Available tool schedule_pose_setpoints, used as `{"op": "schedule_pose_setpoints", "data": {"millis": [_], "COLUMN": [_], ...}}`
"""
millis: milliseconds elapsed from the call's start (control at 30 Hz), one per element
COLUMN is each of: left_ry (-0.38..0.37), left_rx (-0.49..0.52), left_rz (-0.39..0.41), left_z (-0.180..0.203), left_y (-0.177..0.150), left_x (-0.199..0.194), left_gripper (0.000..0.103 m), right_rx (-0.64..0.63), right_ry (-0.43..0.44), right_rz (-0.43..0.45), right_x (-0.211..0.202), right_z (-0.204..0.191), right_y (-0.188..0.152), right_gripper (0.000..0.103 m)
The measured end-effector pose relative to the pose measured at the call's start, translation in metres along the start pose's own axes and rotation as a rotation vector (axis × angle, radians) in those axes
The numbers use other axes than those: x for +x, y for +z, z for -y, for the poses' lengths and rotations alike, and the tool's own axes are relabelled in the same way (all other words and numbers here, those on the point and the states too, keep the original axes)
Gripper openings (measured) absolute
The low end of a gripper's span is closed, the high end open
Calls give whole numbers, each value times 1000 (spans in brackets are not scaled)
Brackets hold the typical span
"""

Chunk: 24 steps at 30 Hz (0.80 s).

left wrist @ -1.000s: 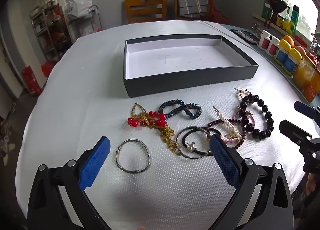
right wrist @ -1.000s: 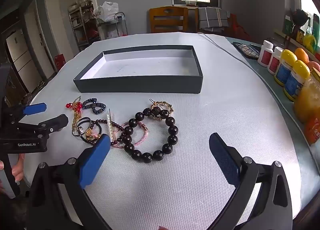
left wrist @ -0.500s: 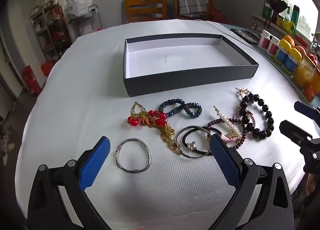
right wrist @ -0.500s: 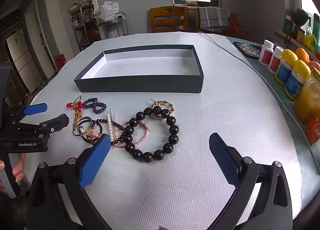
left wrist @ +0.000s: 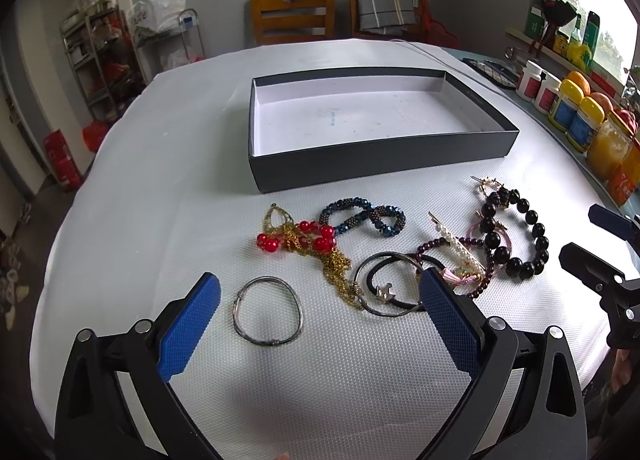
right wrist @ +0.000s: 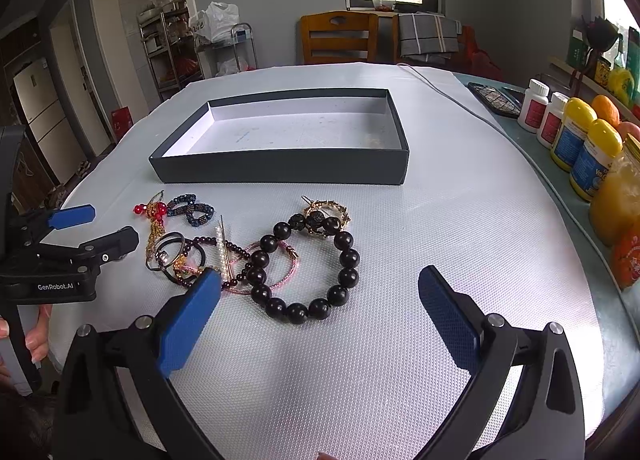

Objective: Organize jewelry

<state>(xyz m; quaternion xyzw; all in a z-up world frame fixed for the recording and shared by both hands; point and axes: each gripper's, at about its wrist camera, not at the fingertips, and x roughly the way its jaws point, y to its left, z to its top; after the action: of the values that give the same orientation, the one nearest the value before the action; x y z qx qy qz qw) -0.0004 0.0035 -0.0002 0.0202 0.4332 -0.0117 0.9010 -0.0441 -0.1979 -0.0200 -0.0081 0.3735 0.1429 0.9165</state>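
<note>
An open dark box with a white inside stands mid-table, also in the right wrist view. In front of it lies loose jewelry: a silver bangle, a red-bead gold chain, a blue bead bracelet, a black hair tie and a big black bead bracelet. My left gripper hangs open just short of the bangle and hair tie, holding nothing. My right gripper is open above the black bead bracelet, also holding nothing.
Bottles and an orange jar line the table's right edge. A grey cable runs past the box. A wooden chair stands behind the table. A hand holds the left gripper's handle.
</note>
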Motion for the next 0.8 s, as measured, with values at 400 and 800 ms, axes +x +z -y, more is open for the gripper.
{"op": "schedule_pose_setpoints", "data": {"millis": [400, 800], "left_ry": [0, 5], "left_rx": [-1, 0], "left_rz": [-1, 2], "left_z": [-1, -1], "left_y": [0, 0], "left_x": [0, 0], "left_gripper": [101, 101], "right_rx": [1, 1], "right_ry": [2, 4], "right_rz": [0, -1], "right_x": [0, -1], "right_z": [1, 1], "right_y": [0, 2], "right_gripper": [98, 98]}}
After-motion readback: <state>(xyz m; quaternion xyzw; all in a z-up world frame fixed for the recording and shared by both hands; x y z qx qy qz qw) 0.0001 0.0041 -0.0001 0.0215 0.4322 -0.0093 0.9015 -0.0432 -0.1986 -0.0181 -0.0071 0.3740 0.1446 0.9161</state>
